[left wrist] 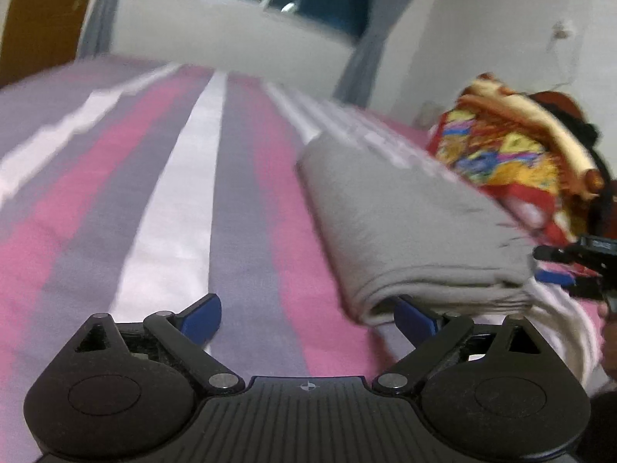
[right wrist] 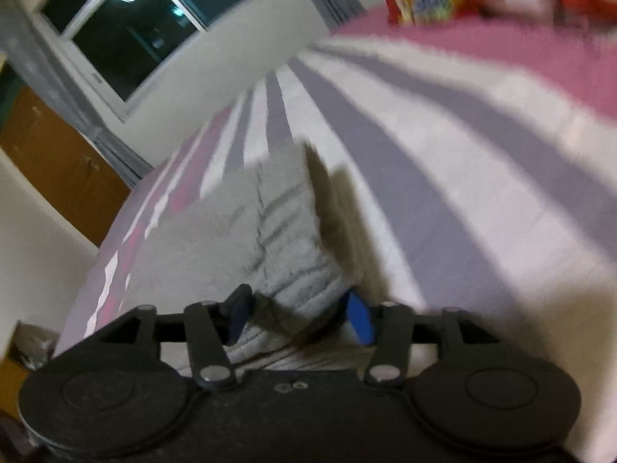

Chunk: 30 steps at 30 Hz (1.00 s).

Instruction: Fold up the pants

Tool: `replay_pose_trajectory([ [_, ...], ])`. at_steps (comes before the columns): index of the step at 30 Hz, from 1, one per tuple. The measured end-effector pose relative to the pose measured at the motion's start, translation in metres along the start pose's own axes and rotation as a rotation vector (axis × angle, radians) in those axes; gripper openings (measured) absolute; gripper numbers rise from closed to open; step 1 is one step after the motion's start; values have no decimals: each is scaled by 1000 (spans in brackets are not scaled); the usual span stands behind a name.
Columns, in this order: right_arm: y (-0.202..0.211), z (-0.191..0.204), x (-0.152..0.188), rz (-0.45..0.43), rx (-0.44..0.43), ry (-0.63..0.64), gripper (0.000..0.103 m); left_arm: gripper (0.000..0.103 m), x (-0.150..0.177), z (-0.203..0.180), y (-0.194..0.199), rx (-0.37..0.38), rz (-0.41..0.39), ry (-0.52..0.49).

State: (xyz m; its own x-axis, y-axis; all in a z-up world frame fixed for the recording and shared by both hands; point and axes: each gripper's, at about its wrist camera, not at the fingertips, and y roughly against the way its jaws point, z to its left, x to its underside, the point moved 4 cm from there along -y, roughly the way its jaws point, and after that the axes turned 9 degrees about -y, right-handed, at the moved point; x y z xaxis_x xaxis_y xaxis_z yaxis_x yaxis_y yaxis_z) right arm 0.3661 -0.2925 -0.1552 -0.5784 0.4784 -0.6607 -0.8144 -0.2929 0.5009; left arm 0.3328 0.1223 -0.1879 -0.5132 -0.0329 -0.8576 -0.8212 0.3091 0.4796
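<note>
While the folded grey pants [left wrist: 405, 227] lie on the striped bed [left wrist: 185, 200], long axis running from its near edge toward the far edge, the left gripper [left wrist: 308, 318] gapes empty; the right gripper [right wrist: 297, 314] stands half open astride their near end, grip unclear.

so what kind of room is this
Most likely a bedroom at night. The grey pants lie on a bed with a pink, grey and white striped sheet, a dark window with grey curtains sits behind, and a colourful blanket is piled nearby.
</note>
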Motion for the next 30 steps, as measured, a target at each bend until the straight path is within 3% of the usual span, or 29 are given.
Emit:
replay_pose_trajectory([
  [3,3,19,-13,-63,-6,198,53,96,-24,2,1,16,-71,19],
  [5,-13,26,-12,-64,13,283,51,96,-39,-1,-18,38,-74,50],
  [7,-35,29,-7,-26,41,353,49,96,-43,-6,-54,45,29,45],
  [8,-49,25,-2,22,109,387,49,96,-38,-6,-71,23,97,36],
  [9,-54,19,1,59,143,388,49,96,-34,-5,-86,3,152,33],
  [11,-52,12,-10,84,100,322,51,96,-44,-4,-92,2,134,37],
  [14,-47,20,-31,19,68,351,51,96,-67,0,-101,37,68,20],
  [18,-80,29,-56,17,43,371,51,96,-89,13,-147,28,107,-3],
  [21,-108,26,-49,106,84,445,54,103,-88,19,-185,-1,197,-36],
  [23,-117,19,-52,140,96,435,60,103,-102,19,-192,-15,174,-41],
  [25,-107,26,-61,99,51,430,56,103,-116,15,-198,-15,130,-87],
  [28,-107,38,-66,81,3,443,55,103,-126,21,-223,-36,157,-104],
  [30,-131,34,-59,140,90,480,61,103,-127,25,-243,-50,217,-91],
])
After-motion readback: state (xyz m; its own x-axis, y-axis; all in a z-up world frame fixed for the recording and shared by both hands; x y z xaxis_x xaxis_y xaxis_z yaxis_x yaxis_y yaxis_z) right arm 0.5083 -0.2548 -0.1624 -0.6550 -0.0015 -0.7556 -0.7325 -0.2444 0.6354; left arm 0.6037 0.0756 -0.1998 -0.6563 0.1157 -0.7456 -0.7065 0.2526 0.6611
